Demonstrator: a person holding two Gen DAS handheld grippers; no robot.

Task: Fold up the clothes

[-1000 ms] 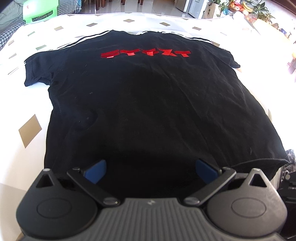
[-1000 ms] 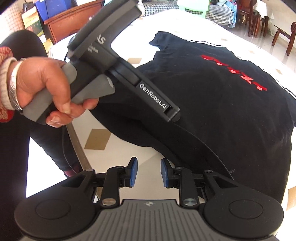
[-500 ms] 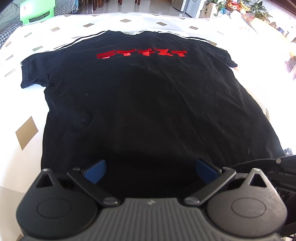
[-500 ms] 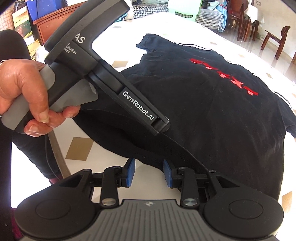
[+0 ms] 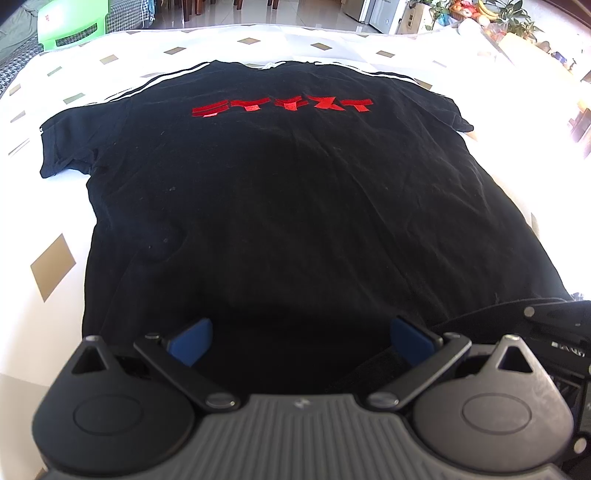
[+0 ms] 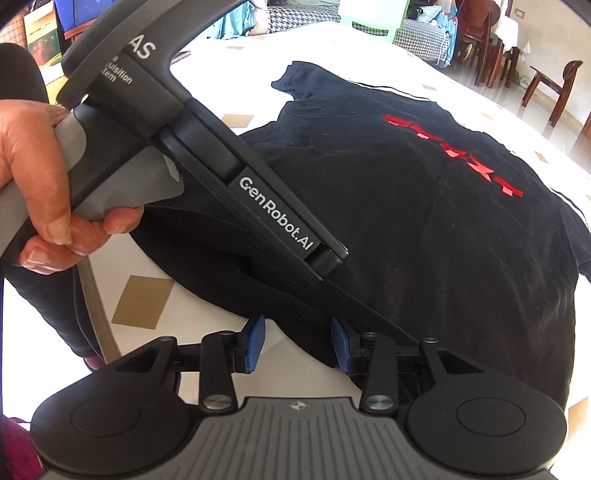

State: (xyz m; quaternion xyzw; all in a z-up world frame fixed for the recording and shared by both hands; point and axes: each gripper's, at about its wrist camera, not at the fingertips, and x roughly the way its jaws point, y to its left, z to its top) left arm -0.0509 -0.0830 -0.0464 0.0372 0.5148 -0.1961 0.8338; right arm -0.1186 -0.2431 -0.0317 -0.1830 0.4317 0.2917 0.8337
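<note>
A black T-shirt (image 5: pixel 288 206) with red lettering (image 5: pixel 282 107) lies flat on the white tablecloth (image 5: pixel 33 206), collar at the far side. My left gripper (image 5: pixel 301 339) hangs open and wide over the near hem, nothing between its blue pads (image 5: pixel 192 341). In the right wrist view a hand (image 6: pixel 33 184) holds that gripper's body (image 6: pixel 258 192) above the shirt (image 6: pixel 424 240). My right gripper (image 6: pixel 297 343) sits at the shirt's near corner. Its jaws are opening, with the hem edge lying between the pads (image 6: pixel 255 343), which do not press on it.
The tablecloth has tan diamond patches (image 6: pixel 142 302). The table's edge (image 6: pixel 99 314) runs at the left of the right wrist view, with the person's dark trousers beyond. A green plastic chair (image 5: pixel 70 29), wooden chairs (image 6: pixel 554 85) and fruit with plants (image 5: pixel 480 11) stand beyond the table.
The right gripper's jaws have spread wider and come closer over the shirt's hem. Part of the right gripper now shows at the lower right of the left wrist view. The left gripper has held still.
</note>
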